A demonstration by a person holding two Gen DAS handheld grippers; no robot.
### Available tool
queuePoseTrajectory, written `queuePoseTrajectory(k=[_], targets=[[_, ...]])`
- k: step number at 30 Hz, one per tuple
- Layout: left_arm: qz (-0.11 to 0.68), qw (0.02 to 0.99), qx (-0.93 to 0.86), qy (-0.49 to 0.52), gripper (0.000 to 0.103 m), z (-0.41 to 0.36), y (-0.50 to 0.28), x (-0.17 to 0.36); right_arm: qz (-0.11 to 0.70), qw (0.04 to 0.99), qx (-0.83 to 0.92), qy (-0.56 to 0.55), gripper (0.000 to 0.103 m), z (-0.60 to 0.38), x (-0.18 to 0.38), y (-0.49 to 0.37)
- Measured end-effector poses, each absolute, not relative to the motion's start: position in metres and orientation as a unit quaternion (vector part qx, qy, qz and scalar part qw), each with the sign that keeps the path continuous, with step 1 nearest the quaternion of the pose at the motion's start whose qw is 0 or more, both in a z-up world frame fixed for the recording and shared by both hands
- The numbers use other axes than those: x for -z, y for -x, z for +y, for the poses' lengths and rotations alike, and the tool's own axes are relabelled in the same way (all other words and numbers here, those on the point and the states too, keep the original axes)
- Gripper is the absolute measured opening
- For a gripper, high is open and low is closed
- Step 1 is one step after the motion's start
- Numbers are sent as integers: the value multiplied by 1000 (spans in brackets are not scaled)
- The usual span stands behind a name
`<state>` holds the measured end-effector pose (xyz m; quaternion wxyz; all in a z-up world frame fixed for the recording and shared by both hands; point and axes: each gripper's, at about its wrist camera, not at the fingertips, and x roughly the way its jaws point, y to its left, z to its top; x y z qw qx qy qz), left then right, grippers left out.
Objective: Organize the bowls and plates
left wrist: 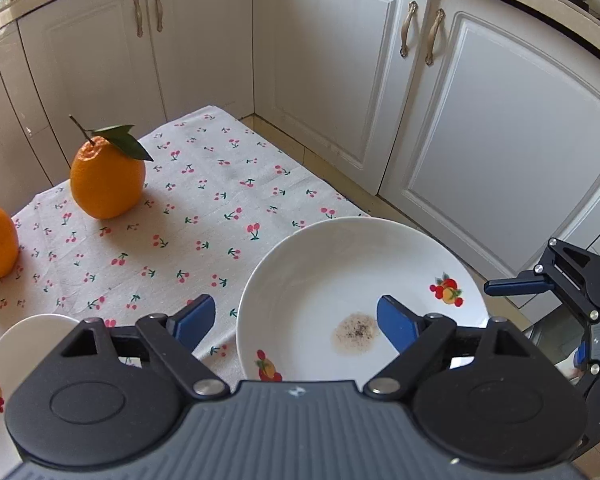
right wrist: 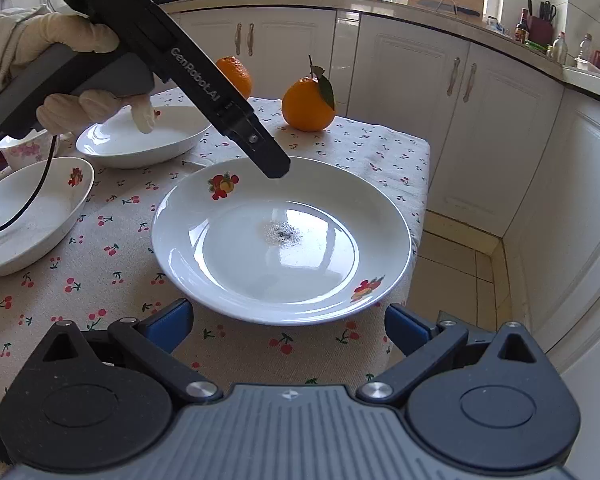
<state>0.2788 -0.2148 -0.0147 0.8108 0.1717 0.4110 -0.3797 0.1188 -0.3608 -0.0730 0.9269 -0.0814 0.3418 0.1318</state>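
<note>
A white plate [left wrist: 340, 264] with fruit decals and a dark speckled stain in its middle lies on the cherry-print tablecloth [left wrist: 204, 208], near the table's right corner. My left gripper [left wrist: 294, 322] is open. One blue finger is over the cloth, the other over the plate's inside, and neither pad touches the rim. In the right wrist view the same plate [right wrist: 260, 268] lies just ahead of my right gripper [right wrist: 288, 326], which is open with only cloth between its fingers. A gloved hand [right wrist: 80, 40] holds the left gripper [right wrist: 276, 168] above the plate's far rim.
Two white bowls [right wrist: 140, 144] [right wrist: 28, 220] and floral cups [right wrist: 20, 152] sit on the left of the table. Two oranges [right wrist: 308, 104] [right wrist: 236, 74] stand at the back. The table edge [right wrist: 420, 200] drops to a tiled floor, with white cabinets [right wrist: 500, 140] close on the right.
</note>
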Motion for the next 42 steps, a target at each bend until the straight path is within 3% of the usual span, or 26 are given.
queuePoseTrajectory(k=[13,34,42], targets=[[348,856,340,-175,92,-160,-190,-28,293,945,-142,29,103,-325,46,-65],[310,906,233,-171,93,-42,-63,15,300,935,-185,46,103,-275,51,-40],[348,900,210,-157,94,0,-44,44,310,929,-192,63,103,-256,53,-39]])
